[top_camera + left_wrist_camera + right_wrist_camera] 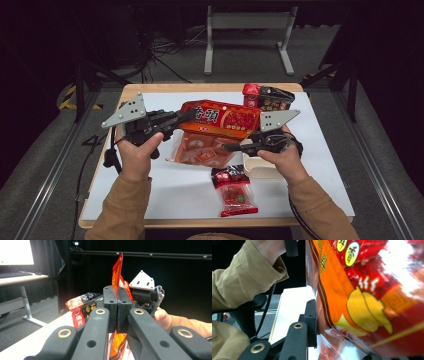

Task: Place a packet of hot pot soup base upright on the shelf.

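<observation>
White-topped table [165, 195], red sachet [235, 192], dark packet [270, 97]

Dark curtains are closing off the room on all sides, leaving the grey floor [240, 80] dim beyond the lit desk [320, 150], whose white sheet is lying over a pale wooden top. A grey metal frame [248, 37] is standing on the floor behind it, with black cables [165, 55] trailing beside, and rails [47, 170] are running along the floor at both sides. In the left gripper view a bright monitor [16, 252] is glowing over a side table [22, 278].
</observation>
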A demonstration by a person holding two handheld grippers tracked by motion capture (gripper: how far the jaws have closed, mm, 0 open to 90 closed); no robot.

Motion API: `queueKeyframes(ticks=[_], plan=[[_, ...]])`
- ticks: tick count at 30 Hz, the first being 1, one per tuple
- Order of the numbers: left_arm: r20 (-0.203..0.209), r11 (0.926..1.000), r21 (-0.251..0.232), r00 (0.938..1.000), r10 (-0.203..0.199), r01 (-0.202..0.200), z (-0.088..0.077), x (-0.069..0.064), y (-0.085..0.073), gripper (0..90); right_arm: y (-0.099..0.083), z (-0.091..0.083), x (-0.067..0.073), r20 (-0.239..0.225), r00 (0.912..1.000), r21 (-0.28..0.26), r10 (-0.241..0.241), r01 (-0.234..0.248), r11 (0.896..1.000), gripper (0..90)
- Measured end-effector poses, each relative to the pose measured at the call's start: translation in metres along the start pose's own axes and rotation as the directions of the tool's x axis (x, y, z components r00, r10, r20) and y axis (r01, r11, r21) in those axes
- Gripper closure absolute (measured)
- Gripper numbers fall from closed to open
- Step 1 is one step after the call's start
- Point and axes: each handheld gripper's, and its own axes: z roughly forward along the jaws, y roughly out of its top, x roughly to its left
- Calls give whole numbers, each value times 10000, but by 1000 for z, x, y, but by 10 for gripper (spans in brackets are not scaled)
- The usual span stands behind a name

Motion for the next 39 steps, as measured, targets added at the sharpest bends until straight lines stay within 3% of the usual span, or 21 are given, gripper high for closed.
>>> queueKeyframes(ticks=[4, 12, 21, 39], plan=[[-80, 9999, 122, 10000, -10, 11, -1, 2, 0, 886, 7, -6, 2, 55, 9995, 357, 300, -302, 9989, 700], [-233, 10000, 63, 9997, -54, 55, -6, 5, 0, 846, 17, -16, 4, 283, 9990, 658, 345, -363, 9972, 701], [-689, 9995, 314, 9976, -32, 53, -15, 9, -3, 713, 28, -33, 4, 807, 9960, 825, 385, -451, 9956, 701], [-1375, 9952, 976, 9905, 62, 73, -36, 16, -16, 690, 44, -74, 2, 2079, 9766, 838, 558, -746, 9937, 700]])
